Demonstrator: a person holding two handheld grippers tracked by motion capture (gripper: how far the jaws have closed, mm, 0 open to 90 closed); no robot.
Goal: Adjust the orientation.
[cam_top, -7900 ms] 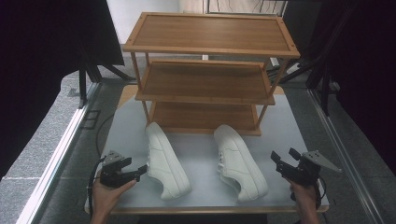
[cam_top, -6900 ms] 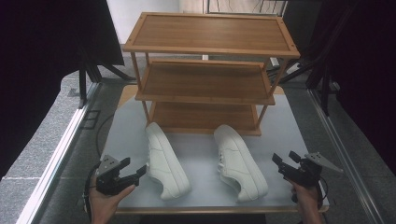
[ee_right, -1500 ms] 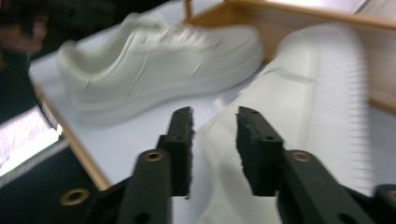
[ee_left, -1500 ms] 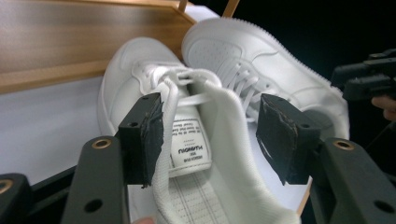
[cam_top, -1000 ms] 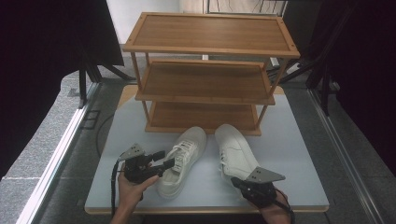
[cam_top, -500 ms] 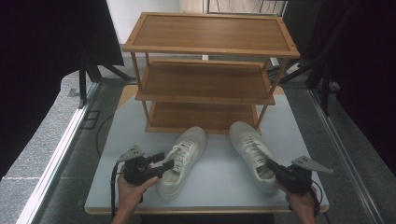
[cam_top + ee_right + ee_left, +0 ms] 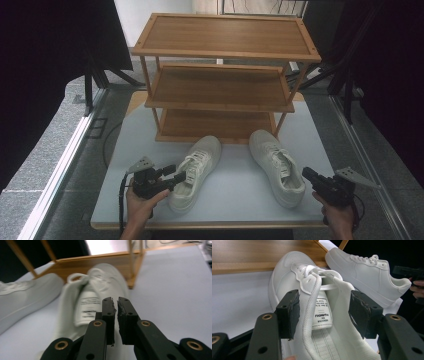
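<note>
Straddling the left shoe (image 7: 195,171) with jaws apart, the left hand-held gripper (image 7: 175,176) waits; the right hand-held gripper (image 7: 114,305) sits closed, empty, behind the right shoe (image 7: 276,165).

Left tongs (image 7: 323,308) agape, right tongs (image 7: 117,306) closed

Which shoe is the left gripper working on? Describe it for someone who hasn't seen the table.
In front of the wooden rack, two white sneakers lie on the table. It is the left sneaker, toe angled toward the rack, heel between the open jaws of the left gripper.
</note>
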